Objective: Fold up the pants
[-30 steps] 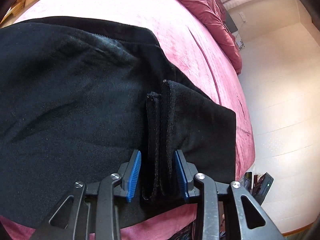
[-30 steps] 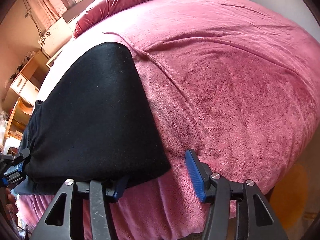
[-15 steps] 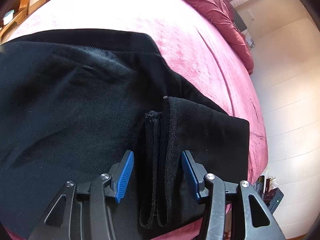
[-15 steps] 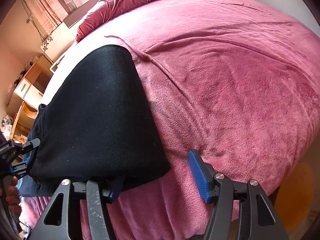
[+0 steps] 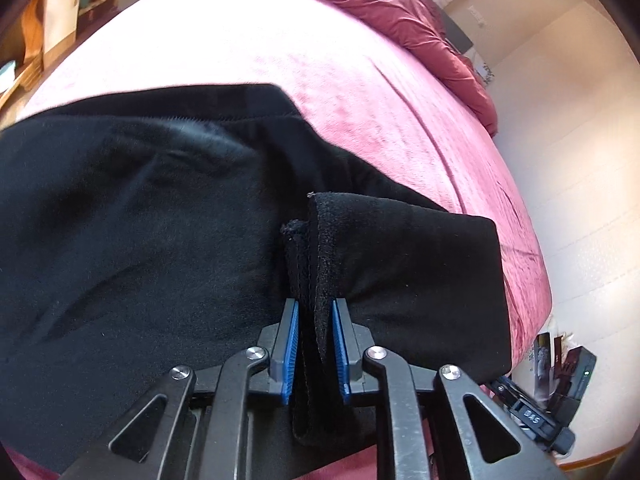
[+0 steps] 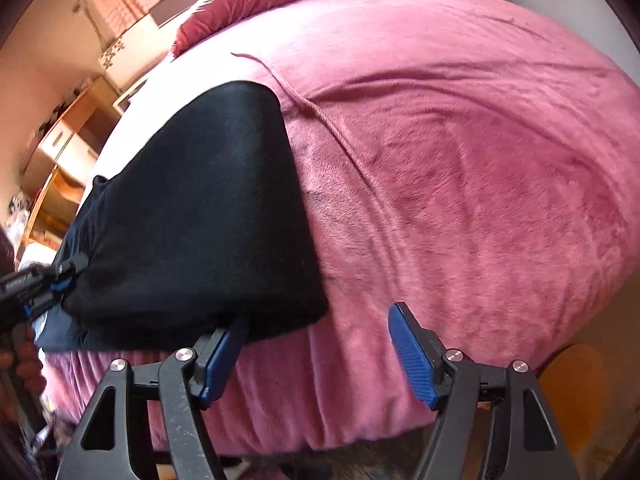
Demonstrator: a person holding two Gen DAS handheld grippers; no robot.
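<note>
Black pants [image 5: 140, 240] lie on a pink bed, folded over so the leg ends rest on the upper part. My left gripper [image 5: 314, 344] is shut on the stacked leg hems [image 5: 316, 256], which stand as a ridge between its blue pads. In the right wrist view the folded pants [image 6: 192, 220] lie left of centre. My right gripper [image 6: 316, 356] is open at the near fold edge, its left pad [image 6: 224, 352] tucked at the cloth and its right pad over bare blanket. The left gripper shows at the far left of the right wrist view [image 6: 48, 284].
The pink blanket [image 6: 460, 200] covers the bed, with a crumpled red duvet [image 5: 384, 12] at its far end. The bed's edge runs just below both grippers. Wooden shelves [image 6: 60, 152] stand beyond the bed. A small device [image 5: 564, 368] sits on the floor by the wall.
My left gripper opened briefly, then closed tight on the leg hems. My right gripper stayed open at the fold edge and barely shifted.
</note>
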